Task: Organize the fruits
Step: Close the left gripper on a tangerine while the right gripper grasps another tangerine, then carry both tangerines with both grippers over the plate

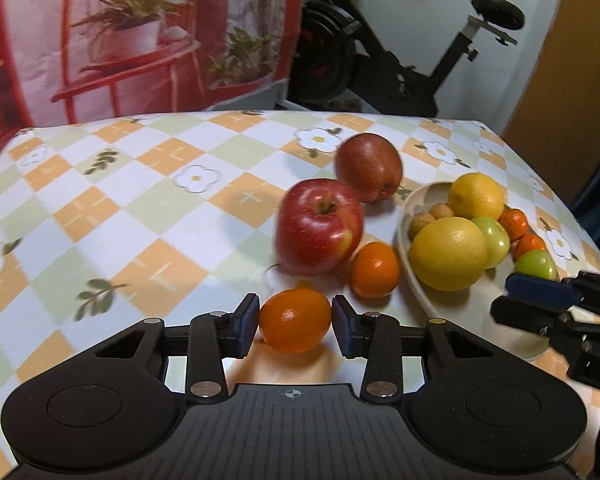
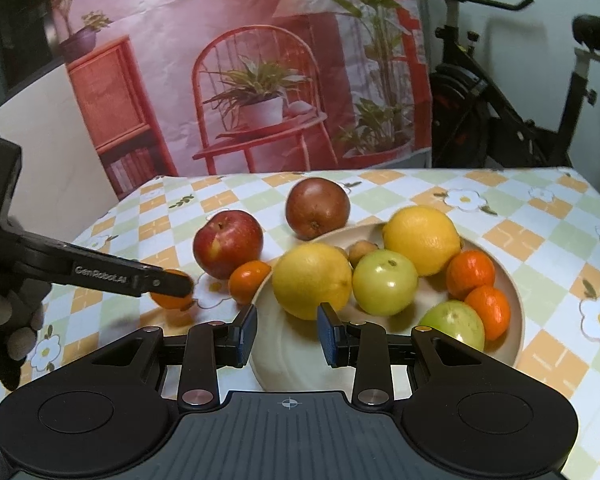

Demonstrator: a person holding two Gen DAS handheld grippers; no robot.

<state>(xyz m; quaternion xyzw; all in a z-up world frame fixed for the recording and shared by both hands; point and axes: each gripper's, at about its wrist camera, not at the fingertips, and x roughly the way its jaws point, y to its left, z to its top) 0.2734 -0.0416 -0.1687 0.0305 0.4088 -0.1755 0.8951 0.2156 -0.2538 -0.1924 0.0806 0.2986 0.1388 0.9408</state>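
Left wrist view: left hand-held gripper [image 1: 295, 326] pinches a small orange [image 1: 294, 325] just above the checkered tabletop [image 1: 140, 216], near the bowl [image 1: 479, 300] of fruit. Right hand-held gripper [image 2: 287, 334] hangs over the bowl's near rim, jaws narrowed, holding nothing.

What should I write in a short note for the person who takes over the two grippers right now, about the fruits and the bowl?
Left gripper: jaws around a small orange on the tablecloth, pads at its sides; not lifted yet.
Right gripper: nothing between its jaws, over the near rim of the bowl.
Done, in the bowl: two lemons, two green fruits, two small oranges and some small brown fruits.
Left, on the cloth: the gripped orange, another small orange and two red apples.
Next, probably: lift the gripped orange into the bowl.
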